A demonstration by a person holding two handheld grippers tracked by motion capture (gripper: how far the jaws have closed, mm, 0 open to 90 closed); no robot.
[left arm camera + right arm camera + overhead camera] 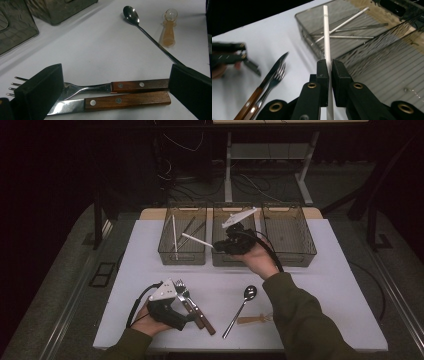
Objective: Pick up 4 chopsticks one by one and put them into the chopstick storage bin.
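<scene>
Thin white plastic straw [326,30]: light, stiff, slick; right tongs [330,68] clamped near one end, held over the left clear mesh bin [183,251] at the bench's far edge. That bin holds white and metal sticks; the right bin [290,245] looks empty. Left tongs [112,92] apart, straddling wood-handled fork [100,87] and knife [117,101] near the front-left corner.

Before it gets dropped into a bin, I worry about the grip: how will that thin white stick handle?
The thin white stick probably stays stiff: it juts straight past the right hand-held gripper without sagging. Being round and smooth, it may slip or swivel between the pads, which pinch only a short stretch. Released on the white table, it would likely roll.
</scene>
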